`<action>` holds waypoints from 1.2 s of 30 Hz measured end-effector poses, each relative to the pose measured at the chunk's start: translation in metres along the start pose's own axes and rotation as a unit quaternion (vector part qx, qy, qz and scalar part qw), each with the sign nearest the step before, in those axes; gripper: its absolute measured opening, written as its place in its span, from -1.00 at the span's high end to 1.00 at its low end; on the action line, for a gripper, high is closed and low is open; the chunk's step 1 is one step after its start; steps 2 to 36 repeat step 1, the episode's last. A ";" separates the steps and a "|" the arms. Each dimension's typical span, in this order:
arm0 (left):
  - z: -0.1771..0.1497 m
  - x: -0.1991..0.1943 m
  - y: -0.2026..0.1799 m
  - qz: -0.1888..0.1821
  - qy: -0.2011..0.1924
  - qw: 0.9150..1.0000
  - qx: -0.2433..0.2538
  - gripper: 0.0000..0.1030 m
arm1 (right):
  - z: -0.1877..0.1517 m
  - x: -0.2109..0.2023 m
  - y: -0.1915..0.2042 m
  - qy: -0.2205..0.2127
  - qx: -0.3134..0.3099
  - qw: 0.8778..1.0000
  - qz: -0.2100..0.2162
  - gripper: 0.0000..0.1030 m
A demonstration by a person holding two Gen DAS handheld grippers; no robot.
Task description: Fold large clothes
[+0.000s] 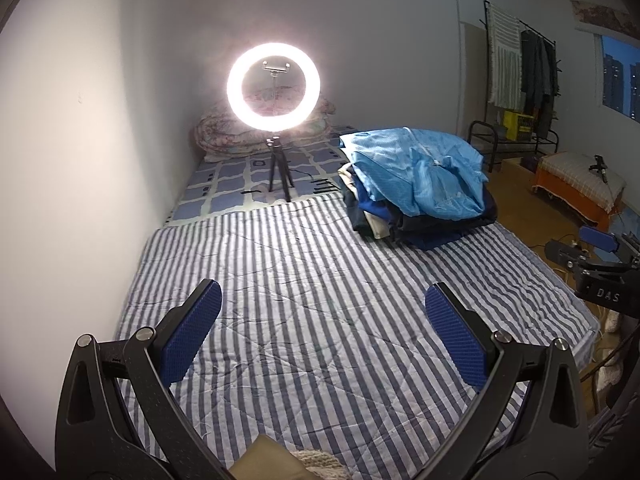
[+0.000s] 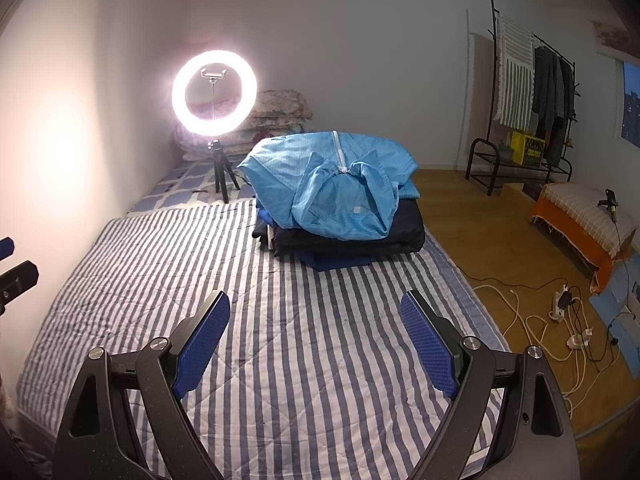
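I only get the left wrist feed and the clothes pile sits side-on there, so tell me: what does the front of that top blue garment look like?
Observer: The right wrist view shows the light blue garment head-on, a white zipper running down its middle.
Operator: Anything on the floor beside the bed?
Observer: Yes, a power strip with white and black cables tangled on the wooden floor.
Operator: Right gripper holding anything?
Observer: No, the right gripper is open, empty over the striped sheet.

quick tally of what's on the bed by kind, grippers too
ring light on tripod: 1
pile of clothes: 1, light blue garment on top; layers can't be counted
folded floral quilts: 1 stack
striped cover: 1
left gripper and right gripper, both open and empty: 2
total: 6
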State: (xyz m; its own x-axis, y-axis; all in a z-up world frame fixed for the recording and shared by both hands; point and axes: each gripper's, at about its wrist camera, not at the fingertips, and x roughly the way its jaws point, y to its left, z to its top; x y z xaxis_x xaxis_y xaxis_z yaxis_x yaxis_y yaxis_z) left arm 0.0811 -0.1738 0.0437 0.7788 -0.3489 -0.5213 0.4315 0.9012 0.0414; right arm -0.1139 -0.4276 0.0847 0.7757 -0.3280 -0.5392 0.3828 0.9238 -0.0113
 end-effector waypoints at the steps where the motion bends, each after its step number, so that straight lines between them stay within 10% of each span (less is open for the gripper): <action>1: 0.000 0.000 0.001 -0.001 -0.001 1.000 -0.001 -1.00 | 0.000 0.000 0.000 0.000 0.000 1.000 0.000 -0.70; 36: 0.000 0.000 0.001 -0.001 -0.001 1.000 -0.001 -1.00 | 0.000 0.000 0.000 0.000 0.000 1.000 0.000 -0.70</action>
